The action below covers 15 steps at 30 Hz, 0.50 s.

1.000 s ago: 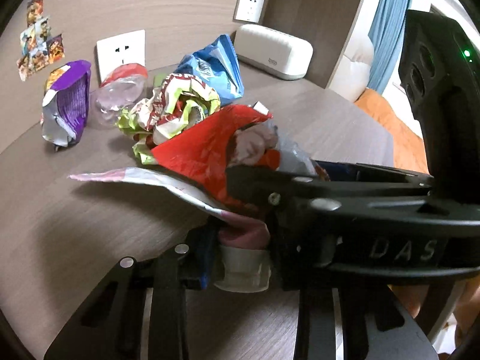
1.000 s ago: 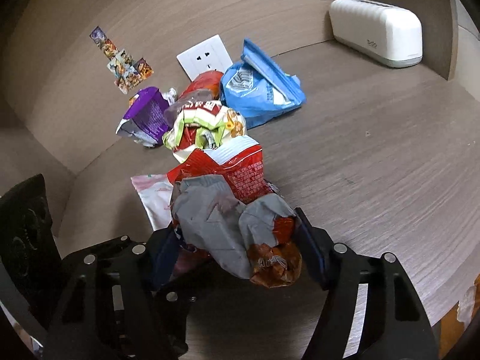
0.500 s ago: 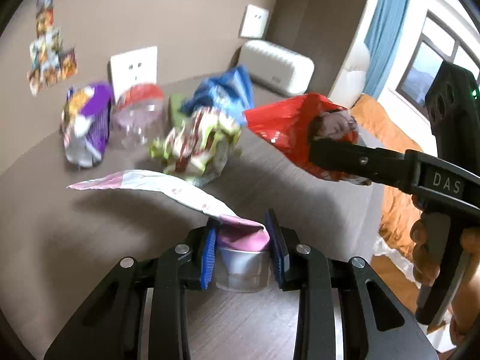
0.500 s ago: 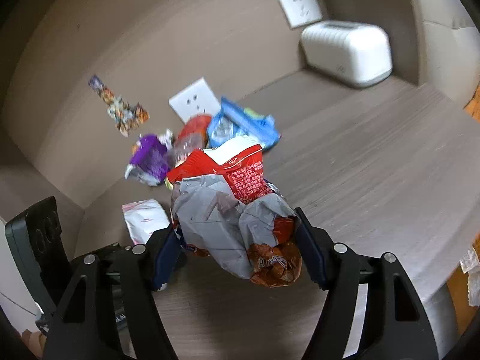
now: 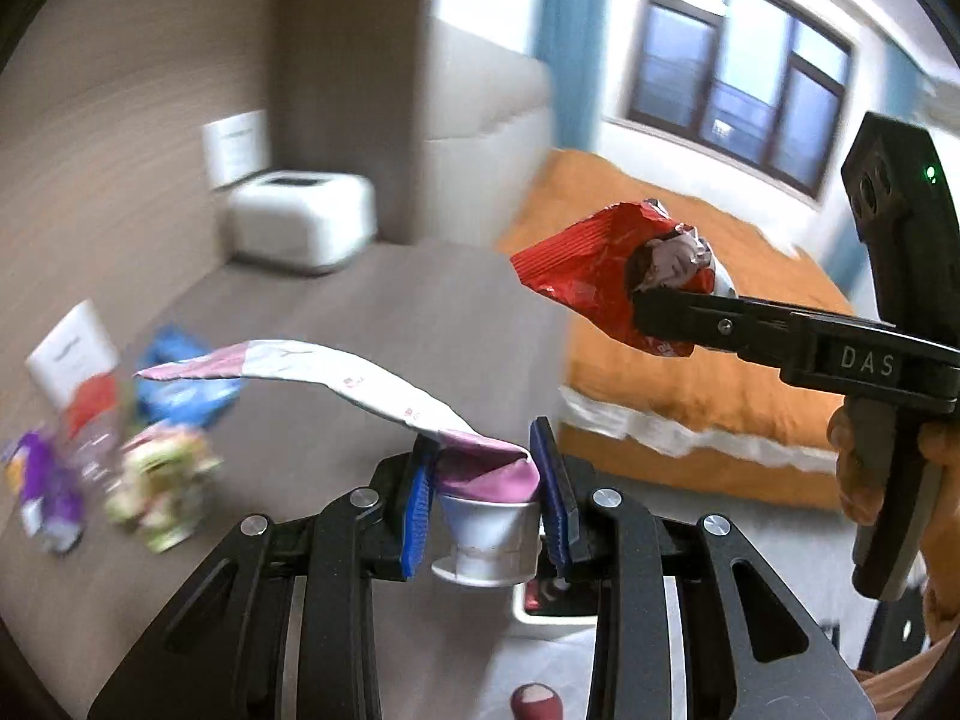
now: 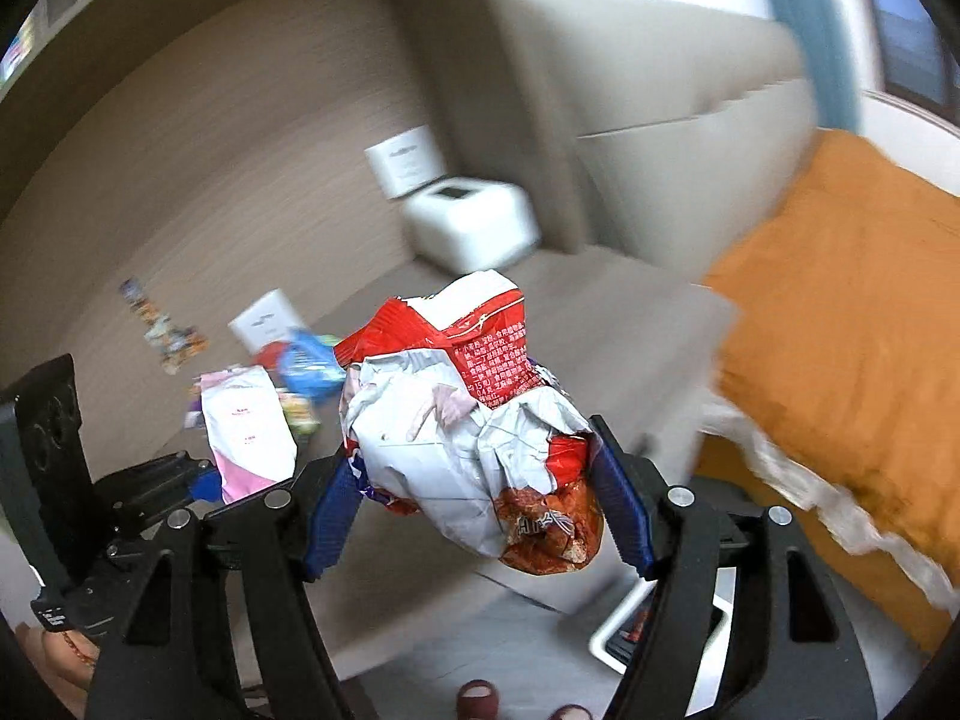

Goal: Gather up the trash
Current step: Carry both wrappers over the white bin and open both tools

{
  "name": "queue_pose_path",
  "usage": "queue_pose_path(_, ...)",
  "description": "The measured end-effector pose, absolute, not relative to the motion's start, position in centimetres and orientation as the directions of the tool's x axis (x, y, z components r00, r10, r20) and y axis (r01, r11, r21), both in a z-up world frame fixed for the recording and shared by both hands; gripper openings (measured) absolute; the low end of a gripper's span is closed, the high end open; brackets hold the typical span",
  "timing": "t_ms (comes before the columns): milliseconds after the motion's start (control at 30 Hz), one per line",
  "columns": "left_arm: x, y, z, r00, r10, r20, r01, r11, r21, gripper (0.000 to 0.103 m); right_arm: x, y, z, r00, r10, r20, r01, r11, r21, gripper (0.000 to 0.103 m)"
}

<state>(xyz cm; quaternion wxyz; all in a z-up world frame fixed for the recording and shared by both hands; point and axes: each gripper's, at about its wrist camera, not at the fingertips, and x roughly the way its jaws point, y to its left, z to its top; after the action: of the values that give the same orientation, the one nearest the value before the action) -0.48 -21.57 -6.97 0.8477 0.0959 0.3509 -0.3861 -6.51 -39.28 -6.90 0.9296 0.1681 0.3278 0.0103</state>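
Note:
My left gripper (image 5: 485, 487) is shut on a pink and white wrapper (image 5: 336, 378), which curls up and leftward above the table; it also shows in the right wrist view (image 6: 249, 426). My right gripper (image 6: 474, 501) is shut on a crumpled red and silver snack bag (image 6: 474, 420), held in the air past the table's edge; the bag also shows at the right of the left wrist view (image 5: 606, 270). More trash lies on the table at the left: a blue bag (image 5: 180, 384), a green and yellow wrapper (image 5: 162, 474) and a purple bag (image 5: 45, 480).
The wooden table (image 5: 390, 324) has a white box (image 5: 300, 219) at its back by the wall. An orange bed (image 5: 690, 360) stands to the right. A white bin rim (image 6: 624, 630) shows on the floor below the right gripper. Slippered feet (image 6: 477, 699) are at the bottom.
Both grippers have lifted and swung right, away from the trash pile toward the table's edge and the bed, each still holding its wrapper. The view is blurred by motion.

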Motion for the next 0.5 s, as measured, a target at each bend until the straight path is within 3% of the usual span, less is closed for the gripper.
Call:
queue_pose_path(267, -4.1, -30.9, -10.8, 0.242, -0.651, -0.72, 0.872, 0.472, -0.133, 0.03, -13.1, -45.0, -10.3, 0.727, -0.054, -0.685, 0.332, 0.9, 0.281, 0.071)
queue_pose_path(500, -5.9, -36.5, -17.0, 0.097, -0.609, -0.787, 0.913, 0.369, -0.173, 0.03, -15.1, -47.6, -15.7, 0.648, -0.111, -0.753, 0.442, 0.86, 0.253, 0.071)
